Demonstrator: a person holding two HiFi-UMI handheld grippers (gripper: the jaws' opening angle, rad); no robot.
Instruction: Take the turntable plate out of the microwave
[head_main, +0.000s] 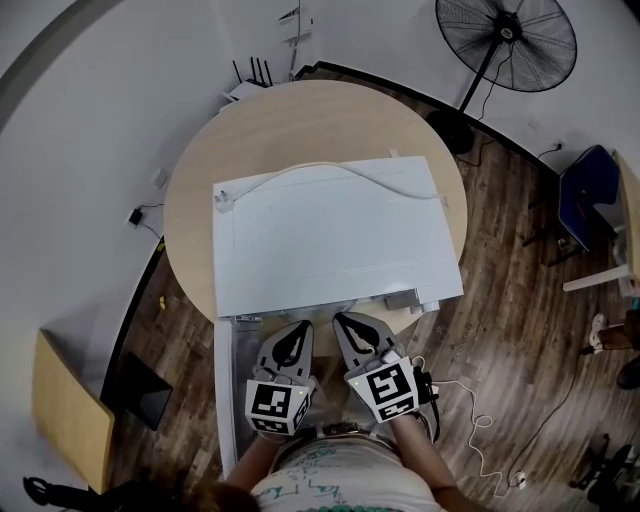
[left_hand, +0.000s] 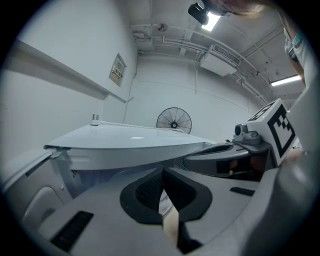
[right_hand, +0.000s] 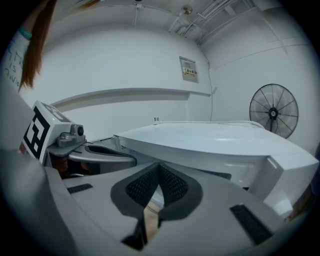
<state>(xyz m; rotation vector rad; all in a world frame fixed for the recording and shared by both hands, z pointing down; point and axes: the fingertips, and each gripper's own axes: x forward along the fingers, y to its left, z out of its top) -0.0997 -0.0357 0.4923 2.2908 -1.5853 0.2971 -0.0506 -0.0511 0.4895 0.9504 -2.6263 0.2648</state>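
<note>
**Plate hidden, grip not ready yet**

Round counter (head_main: 190, 200) is carrying the white microwave (head_main: 330, 235), with a power cord (head_main: 330, 168) lying across its top. The door (head_main: 226, 400) is looking swung open on the left, sticking out toward the person past the counter edge. The turntable plate isn't showing in any view. I'm assuming it's sitting inside the cavity, under the microwave's top.

Risks as I'm reading it:
- left tongs (head_main: 293, 330) and right tongs (head_main: 348, 322) are both fully closed with nothing between them. Going in like that means shoving the plate rather than gripping it, so they're needing to open first
- the plate is probably smooth glass, so a pinch on one side of the rim is risking tilt and slip
- left tongs are working just beside the open door, and a bump there could be shifting the microwave on the counter
- the cavity is looking low, so lifting the plate too high is risking a knock on the roof

Pose: both tongs are hovering side by side, close together, at the microwave's front edge. They're pointing forward and slightly down, marker cubes toward the person
</note>
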